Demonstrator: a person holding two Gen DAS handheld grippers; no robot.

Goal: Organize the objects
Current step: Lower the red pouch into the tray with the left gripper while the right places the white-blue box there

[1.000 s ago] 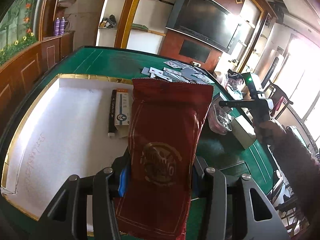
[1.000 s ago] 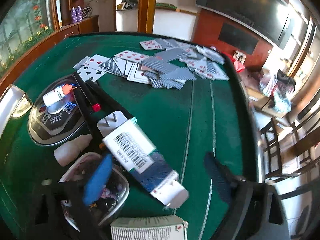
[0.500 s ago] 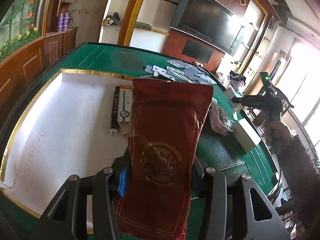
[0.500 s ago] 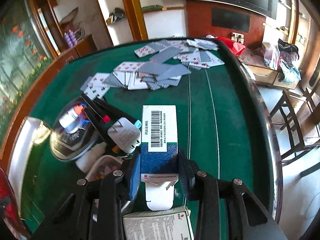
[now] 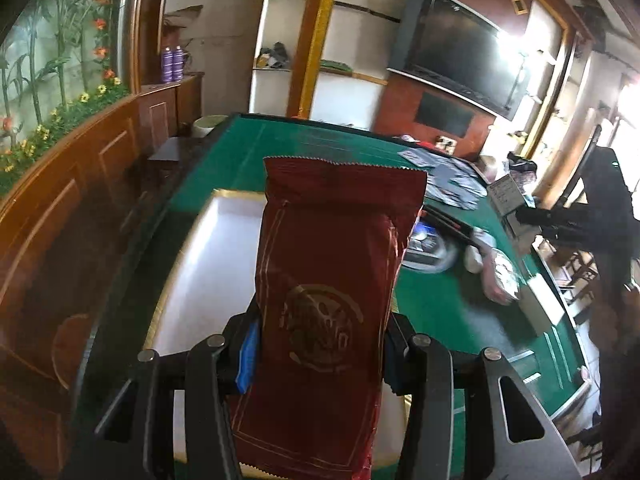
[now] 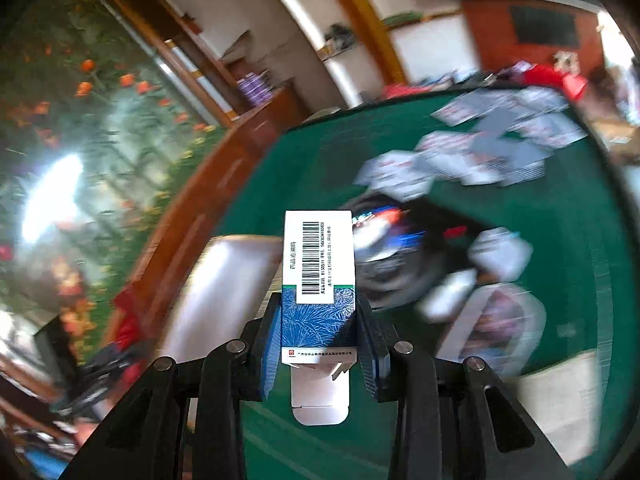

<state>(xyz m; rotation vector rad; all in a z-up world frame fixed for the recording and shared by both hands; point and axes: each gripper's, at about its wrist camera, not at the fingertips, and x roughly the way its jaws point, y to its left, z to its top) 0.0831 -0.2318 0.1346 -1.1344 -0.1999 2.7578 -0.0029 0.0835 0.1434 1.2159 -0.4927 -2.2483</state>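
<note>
left tongs [image 5: 320,354]: clamped on red foil packet [image 5: 332,304], blue pads pressing both long edges; packet stands upright, lifted off the surface
right tongs [image 6: 318,334]: gripping blue-and-white carton [image 6: 318,280] by its sides, barcode label up, bottom flap hanging open; carton held in the air
worktop [image 5: 436,312]: green felt
white tray [image 5: 208,268]: gold-rimmed, on worktop behind and below the red packet
playing cards [image 6: 480,148]: scattered across far side of worktop
clutter: round dark device [image 6: 392,248] near the cards, white charger [image 6: 500,254] just beside it, blurred
right view: heavy motion blur, small items hard to tell
</note>
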